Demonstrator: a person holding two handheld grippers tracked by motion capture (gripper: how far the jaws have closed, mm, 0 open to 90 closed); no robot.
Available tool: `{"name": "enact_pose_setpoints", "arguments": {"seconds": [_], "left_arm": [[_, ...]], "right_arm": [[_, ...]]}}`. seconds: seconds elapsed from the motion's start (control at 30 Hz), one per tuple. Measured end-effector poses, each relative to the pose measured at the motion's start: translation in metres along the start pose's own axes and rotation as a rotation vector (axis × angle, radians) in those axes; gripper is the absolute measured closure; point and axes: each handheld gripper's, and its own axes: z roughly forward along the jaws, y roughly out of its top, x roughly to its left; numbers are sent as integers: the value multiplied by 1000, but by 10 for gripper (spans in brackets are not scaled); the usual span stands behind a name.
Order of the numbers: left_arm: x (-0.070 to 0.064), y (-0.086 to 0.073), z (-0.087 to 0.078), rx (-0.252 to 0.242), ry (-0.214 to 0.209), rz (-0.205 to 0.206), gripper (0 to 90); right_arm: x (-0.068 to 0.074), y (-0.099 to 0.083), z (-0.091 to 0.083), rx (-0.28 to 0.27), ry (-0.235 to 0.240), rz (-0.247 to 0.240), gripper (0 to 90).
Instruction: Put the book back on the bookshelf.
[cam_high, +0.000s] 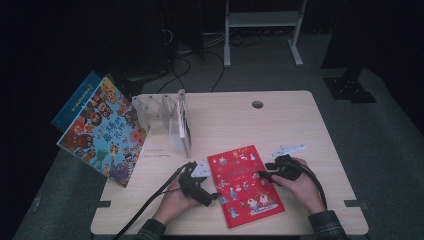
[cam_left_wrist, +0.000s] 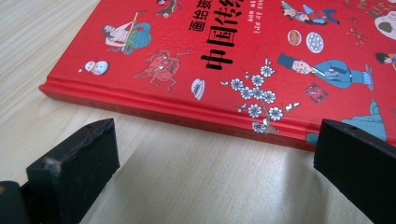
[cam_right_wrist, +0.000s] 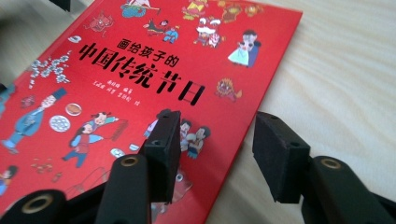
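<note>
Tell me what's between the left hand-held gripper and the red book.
Nothing but bare table. The left gripper view shows plain wood between the open left hand-held gripper and the red book.

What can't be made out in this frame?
- Red book: cover lettering too small in the high view; cut off by frame edges in both gripper views.
- Left gripper: jaws hidden by its body in the high view.
- Blue picture book: title too small.
</note>
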Motion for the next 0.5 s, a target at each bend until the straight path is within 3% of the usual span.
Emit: {"name": "enact_pose_setpoints", "arguments": {"seconds": [0.17, 0.27, 0.5], "left_arm": [[0, -2, 1, 11, -13, 21, 0], [1, -2, 2, 14, -24, 11, 0], [3, -1, 2, 17, -33, 15, 0]], "right_arm": [[-5, 2, -4, 35, 33, 56, 562], [-6, 3, -4, 46, 47, 62, 597], [-8, 5, 0, 68, 54, 63, 572]]}}
